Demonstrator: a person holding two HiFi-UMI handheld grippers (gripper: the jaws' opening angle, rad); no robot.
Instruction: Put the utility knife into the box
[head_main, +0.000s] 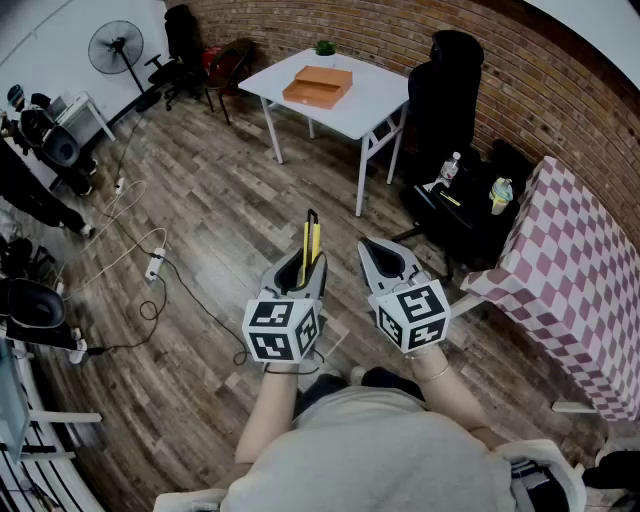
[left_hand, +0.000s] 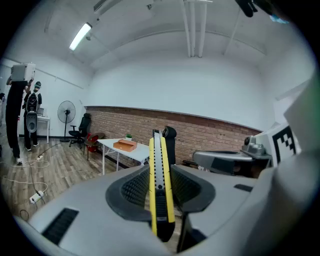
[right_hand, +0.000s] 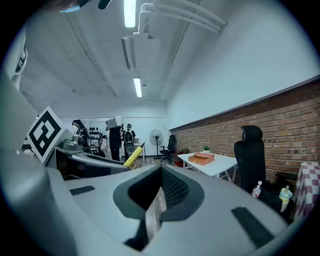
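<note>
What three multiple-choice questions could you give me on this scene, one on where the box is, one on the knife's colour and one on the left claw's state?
1. Where is the box? A on the white table; B on the floor; C on the checked cloth.
2. What colour are the sides of the utility knife? A red; B yellow; C green.
3. How is the left claw? A open and empty; B closed on the utility knife; C closed on the box.
Answers: 1 A, it lies on the tabletop; 2 B, yellow strips flank its grey middle; 3 B, the jaws press on the knife from both sides.
</note>
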